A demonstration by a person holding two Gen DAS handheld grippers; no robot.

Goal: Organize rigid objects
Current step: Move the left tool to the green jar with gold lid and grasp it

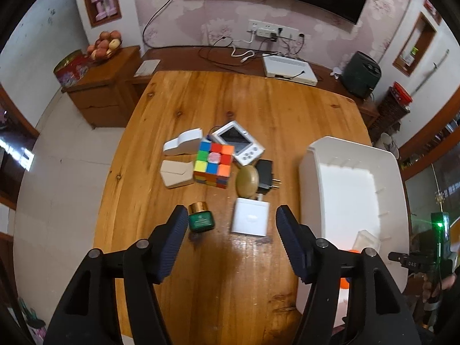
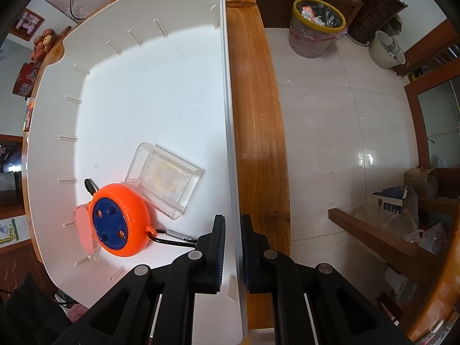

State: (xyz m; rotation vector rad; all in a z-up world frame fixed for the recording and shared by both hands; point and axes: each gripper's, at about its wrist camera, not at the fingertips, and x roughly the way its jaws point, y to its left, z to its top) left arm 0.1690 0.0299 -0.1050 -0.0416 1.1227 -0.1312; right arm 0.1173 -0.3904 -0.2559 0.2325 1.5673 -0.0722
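Observation:
My left gripper (image 1: 228, 221) is open above the wooden table (image 1: 201, 103), with a white square charger (image 1: 250, 220) and a green jar with a gold lid (image 1: 200, 218) just ahead of its fingers. Beyond lie a Rubik's cube (image 1: 214, 165), a round tan case (image 1: 246, 181), a black plug adapter (image 1: 266, 176), a white handheld device (image 1: 240, 143) and two white boxes (image 1: 184, 143). My right gripper (image 2: 232, 230) is shut on the right wall of the white bin (image 2: 228, 115). The bin holds an orange round reel (image 2: 119, 220) and a clear plastic box (image 2: 164, 176).
The white bin (image 1: 353, 189) stands at the table's right side. A side cabinet with a fruit bowl (image 1: 103, 47) and a red tin stands far left. A white router (image 1: 289, 69) sits behind the table. A lined waste bin (image 2: 316, 26) stands on the floor to the right.

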